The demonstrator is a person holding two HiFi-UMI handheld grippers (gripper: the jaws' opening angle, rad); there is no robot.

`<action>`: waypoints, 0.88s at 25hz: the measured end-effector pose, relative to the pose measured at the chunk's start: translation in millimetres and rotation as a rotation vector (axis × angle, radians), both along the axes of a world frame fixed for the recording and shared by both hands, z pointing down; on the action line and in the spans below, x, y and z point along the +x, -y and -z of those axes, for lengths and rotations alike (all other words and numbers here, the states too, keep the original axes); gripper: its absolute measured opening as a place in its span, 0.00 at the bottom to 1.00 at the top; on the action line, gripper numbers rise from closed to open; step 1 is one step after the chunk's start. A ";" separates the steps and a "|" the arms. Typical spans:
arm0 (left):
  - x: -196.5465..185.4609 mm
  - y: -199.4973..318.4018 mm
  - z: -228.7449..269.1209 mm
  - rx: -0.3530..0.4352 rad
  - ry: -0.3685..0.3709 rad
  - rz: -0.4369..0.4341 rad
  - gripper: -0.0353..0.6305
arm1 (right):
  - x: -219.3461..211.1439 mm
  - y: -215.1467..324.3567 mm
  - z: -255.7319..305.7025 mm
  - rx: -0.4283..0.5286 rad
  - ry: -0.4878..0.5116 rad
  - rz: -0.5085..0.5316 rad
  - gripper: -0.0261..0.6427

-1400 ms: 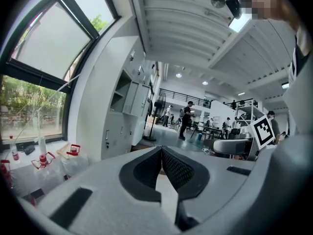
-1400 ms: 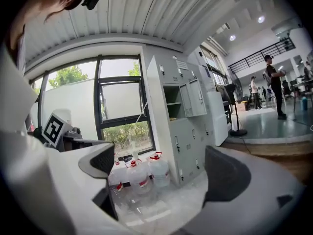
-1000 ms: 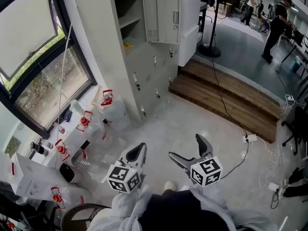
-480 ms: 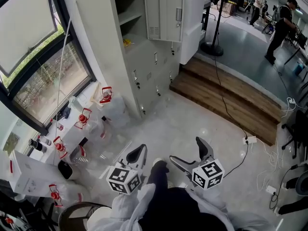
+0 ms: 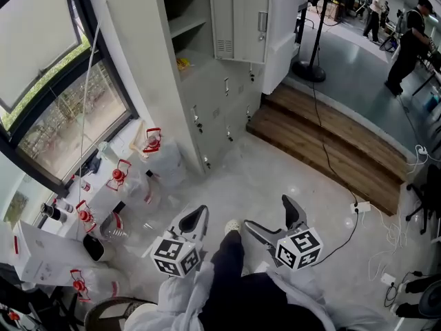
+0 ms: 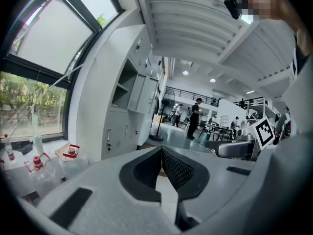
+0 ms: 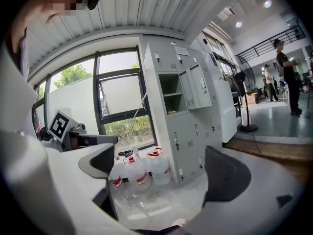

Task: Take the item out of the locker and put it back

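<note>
A small yellow item (image 5: 182,63) lies inside the open grey locker (image 5: 215,96).

- Locker (image 5: 207,81): the upper rows are cut off by the top edge of the head view.
- Open door (image 5: 241,19): it screens part of the compartment behind it.
- Yellow item (image 5: 182,63) on the compartment's shelf: too small to identify.
- Red-capped jugs (image 5: 153,143) beside the locker: the labels are too small to read.
- White box (image 5: 34,257): cut off by the left edge.
- Black stand (image 5: 310,67): the pole runs out of the top edge.
- Left hand-held gripper (image 5: 198,214) and right hand-held gripper (image 5: 267,212): the handles and the holding hands are hidden under the marker cubes and white sleeves.
- Floor below both: partly covered by the person's dark leg (image 5: 227,267).
</note>
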State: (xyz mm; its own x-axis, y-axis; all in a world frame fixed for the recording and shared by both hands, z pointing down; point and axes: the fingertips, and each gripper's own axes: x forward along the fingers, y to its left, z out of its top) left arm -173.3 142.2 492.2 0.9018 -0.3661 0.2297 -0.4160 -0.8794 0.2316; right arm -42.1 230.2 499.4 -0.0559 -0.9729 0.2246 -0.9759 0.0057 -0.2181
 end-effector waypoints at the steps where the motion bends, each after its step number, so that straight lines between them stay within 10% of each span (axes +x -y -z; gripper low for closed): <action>1: 6.6 6.8 -0.9 -0.001 -0.001 -0.003 0.07 | 5.2 7.7 -0.6 -0.001 -0.002 0.001 0.90; 22: 143.1 190.3 19.7 -0.012 -0.010 -0.043 0.07 | 134.5 190.9 29.7 0.001 -0.035 0.004 0.90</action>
State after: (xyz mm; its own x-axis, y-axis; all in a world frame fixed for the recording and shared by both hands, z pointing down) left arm -30.2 -48.1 472.5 0.9190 -0.3239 0.2248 -0.3751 -0.8938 0.2458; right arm 92.4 39.3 469.7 -0.0518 -0.9729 0.2255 -0.9829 0.0098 -0.1836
